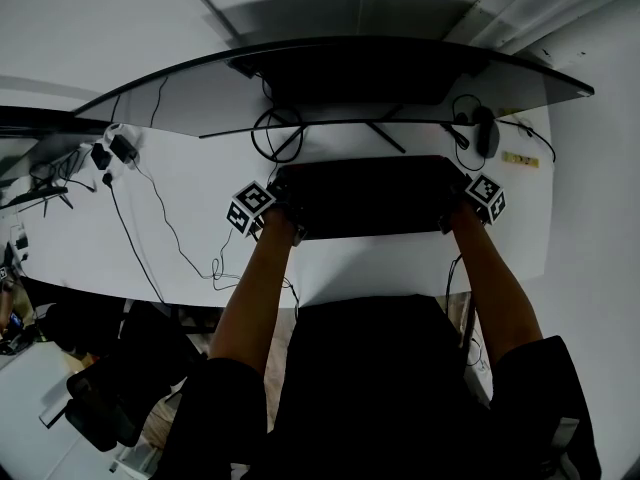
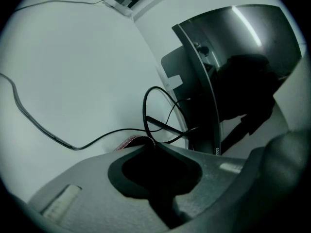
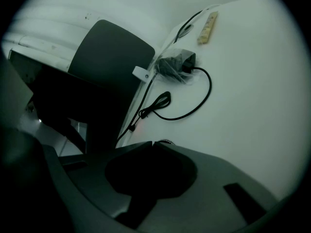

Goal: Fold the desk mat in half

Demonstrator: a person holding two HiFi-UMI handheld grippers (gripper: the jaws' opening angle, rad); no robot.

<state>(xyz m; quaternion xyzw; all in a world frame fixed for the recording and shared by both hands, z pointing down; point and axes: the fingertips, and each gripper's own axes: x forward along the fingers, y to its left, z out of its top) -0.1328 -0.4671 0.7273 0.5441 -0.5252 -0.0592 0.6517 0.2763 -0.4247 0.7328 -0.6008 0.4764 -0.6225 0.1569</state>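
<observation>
The black desk mat (image 1: 365, 196) lies as a dark rectangle on the white desk (image 1: 180, 198), in front of the monitor. My left gripper (image 1: 284, 193) is at its left end and my right gripper (image 1: 455, 190) at its right end. In the left gripper view the jaws (image 2: 151, 147) are together, with a thin reddish strip of mat edge (image 2: 130, 141) pinched at the tips. In the right gripper view the jaws (image 3: 150, 143) also meet, and a sliver of dark edge (image 3: 165, 142) shows just past them. The rest of the mat is hidden beneath both grippers in those views.
A wide curved monitor (image 1: 330, 78) stands right behind the mat, its stand legs and looped cables (image 1: 275, 133) close to the left gripper. A black power adapter (image 3: 177, 62) with its cord and a yellow strip (image 3: 208, 27) lie at the far right. Chargers (image 1: 112, 150) sit far left.
</observation>
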